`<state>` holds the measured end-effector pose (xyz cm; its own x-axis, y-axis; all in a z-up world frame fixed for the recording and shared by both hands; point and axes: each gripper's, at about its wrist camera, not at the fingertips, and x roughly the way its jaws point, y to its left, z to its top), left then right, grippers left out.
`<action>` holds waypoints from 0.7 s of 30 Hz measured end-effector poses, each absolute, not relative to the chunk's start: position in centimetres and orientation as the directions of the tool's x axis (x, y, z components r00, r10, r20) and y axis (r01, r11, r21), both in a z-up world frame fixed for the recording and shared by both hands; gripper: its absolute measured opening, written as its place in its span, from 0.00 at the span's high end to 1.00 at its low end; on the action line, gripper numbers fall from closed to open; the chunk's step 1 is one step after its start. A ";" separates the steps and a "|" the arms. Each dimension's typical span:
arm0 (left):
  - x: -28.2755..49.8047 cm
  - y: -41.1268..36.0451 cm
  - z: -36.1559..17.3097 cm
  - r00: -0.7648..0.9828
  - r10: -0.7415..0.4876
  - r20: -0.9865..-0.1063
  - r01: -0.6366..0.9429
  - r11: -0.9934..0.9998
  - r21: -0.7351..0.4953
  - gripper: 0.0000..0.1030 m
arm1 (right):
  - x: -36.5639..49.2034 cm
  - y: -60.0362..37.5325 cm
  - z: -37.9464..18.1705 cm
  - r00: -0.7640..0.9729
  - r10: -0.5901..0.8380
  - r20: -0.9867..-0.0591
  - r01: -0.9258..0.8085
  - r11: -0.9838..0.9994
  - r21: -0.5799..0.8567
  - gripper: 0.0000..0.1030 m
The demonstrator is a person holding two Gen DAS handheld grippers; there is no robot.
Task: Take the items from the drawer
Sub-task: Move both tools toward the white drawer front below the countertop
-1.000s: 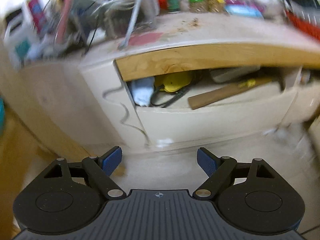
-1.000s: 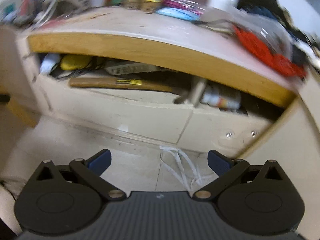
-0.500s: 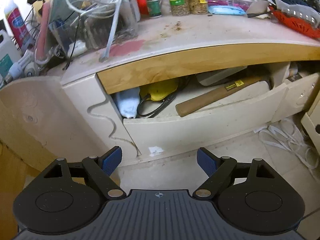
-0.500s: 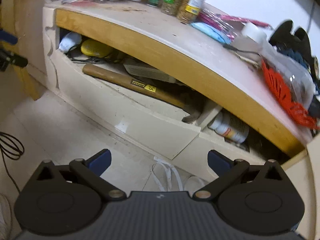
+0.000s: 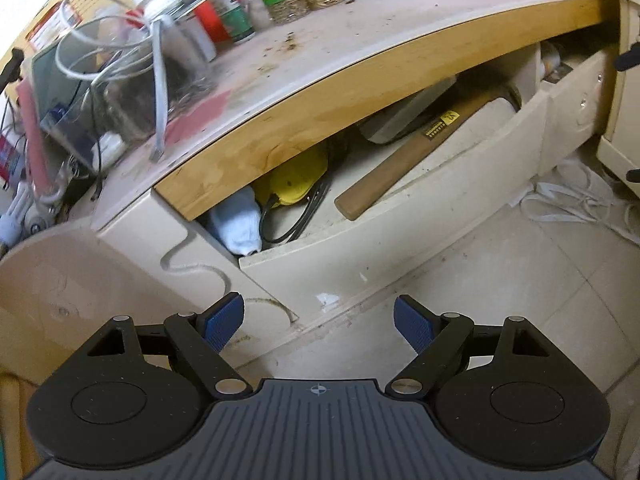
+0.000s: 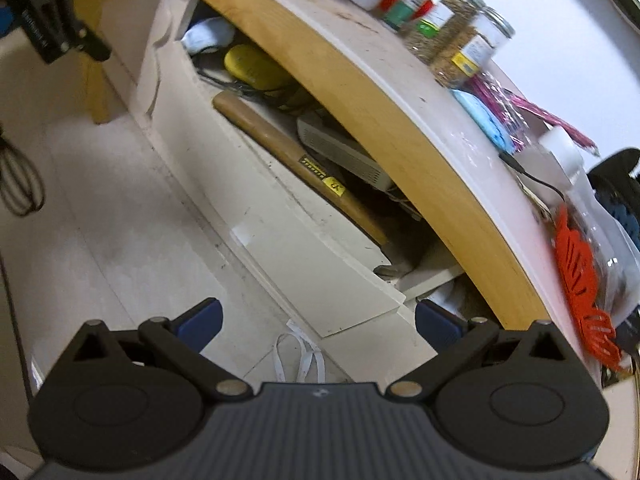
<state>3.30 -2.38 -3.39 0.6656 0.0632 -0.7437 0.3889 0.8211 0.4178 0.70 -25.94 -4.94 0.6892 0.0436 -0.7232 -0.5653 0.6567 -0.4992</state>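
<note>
The cream drawer [image 5: 384, 236] under the desk stands pulled open. In it lie a wooden-handled hammer [image 5: 416, 160], a yellow device [image 5: 294, 180] with black cables, a pale blue cloth [image 5: 238, 226] and a white flat box [image 5: 404, 118]. My left gripper [image 5: 318, 322] is open and empty, in front of the drawer's left end. My right gripper [image 6: 318, 322] is open and empty, before the drawer's right end; that view shows the hammer [image 6: 280, 148], yellow device [image 6: 250, 68], cloth [image 6: 206, 36] and white box [image 6: 344, 152].
The desk top [image 5: 360, 40] above the drawer is crowded with jars, cans, cables and an orange basket [image 6: 580, 280]. White cord [image 5: 576, 204] lies on the tiled floor at the right. A second drawer front [image 5: 576, 108] stands to the right.
Both grippers have tilted and moved closer to the drawer; the drawer contents look larger in both views. Both stay open and empty.
</note>
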 end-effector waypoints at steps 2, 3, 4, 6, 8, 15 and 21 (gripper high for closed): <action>3.6 -2.4 -3.6 0.669 0.063 -0.740 0.401 0.808 0.432 0.20 | 0.9 -25.9 -5.3 0.685 0.050 -0.727 -0.582 0.637 -0.505 0.00; 3.8 -2.5 -3.7 0.671 0.063 -0.739 0.407 0.801 0.438 0.20 | 1.0 -25.9 -5.4 0.682 0.052 -0.730 -0.590 0.628 -0.507 0.00; 4.0 -2.5 -3.8 0.673 0.063 -0.737 0.413 0.795 0.445 0.20 | 1.1 -25.8 -5.6 0.681 0.051 -0.730 -0.594 0.621 -0.511 0.00; 4.0 -2.5 -4.4 0.683 0.061 -0.728 0.428 0.775 0.466 0.20 | 1.4 -25.8 -6.0 0.679 0.050 -0.733 -0.605 0.604 -0.519 0.00; 4.3 -2.6 -4.9 0.689 0.059 -0.722 0.450 0.747 0.490 0.20 | 1.6 -25.8 -6.6 0.677 0.049 -0.734 -0.621 0.573 -0.535 0.00; 5.6 -2.7 -6.9 0.662 0.069 -0.746 0.556 0.623 0.551 0.20 | 2.2 -25.9 -8.7 0.679 0.041 -0.733 -0.672 0.436 -0.598 0.00; 5.9 -3.0 -8.9 0.673 0.085 -0.734 0.617 0.483 0.621 0.20 | 3.4 -26.1 -10.3 0.690 0.030 -0.723 -0.691 0.325 -0.646 0.00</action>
<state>5.92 -2.98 -8.91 0.6733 0.0845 -0.7345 0.6171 0.4828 0.6213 3.43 -26.14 -10.34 0.6904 0.0299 -0.7228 -0.6905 0.3249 -0.6462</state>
